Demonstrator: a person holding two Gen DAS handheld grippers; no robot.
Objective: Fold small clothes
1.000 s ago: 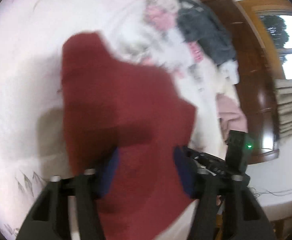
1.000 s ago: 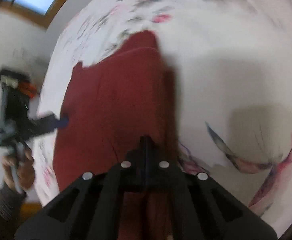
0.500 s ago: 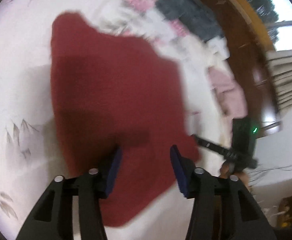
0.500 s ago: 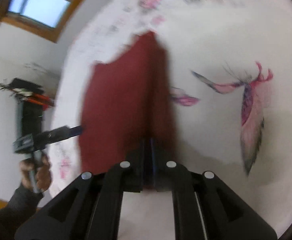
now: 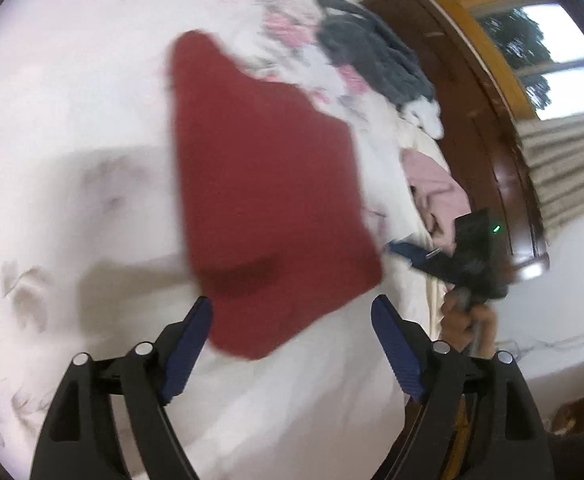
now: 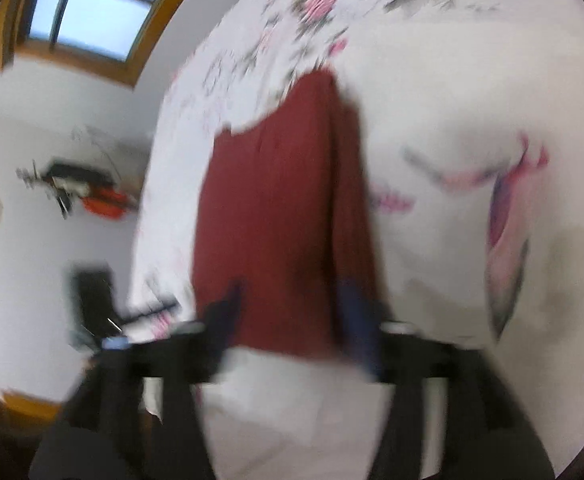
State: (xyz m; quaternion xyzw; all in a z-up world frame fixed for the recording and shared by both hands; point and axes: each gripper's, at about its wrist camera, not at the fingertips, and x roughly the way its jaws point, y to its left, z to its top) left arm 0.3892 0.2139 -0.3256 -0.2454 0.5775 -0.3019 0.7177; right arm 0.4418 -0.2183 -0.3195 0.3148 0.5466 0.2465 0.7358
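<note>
The red cloth [image 5: 268, 200] lies flat on the flowery bed [image 5: 72, 128], at 12 o'clock from both claws. The right claw [image 6: 292, 312] was pinched shut on the cloth's near edge a moment ago, and now its blue pads are apart and let go. The left claw [image 5: 292, 320] is wide apart too, holding nothing, with more clothes piled at 2 o'clock.

bare bedsheet [image 5: 72, 128] left, clothes pile [image 5: 375, 64] right
</note>
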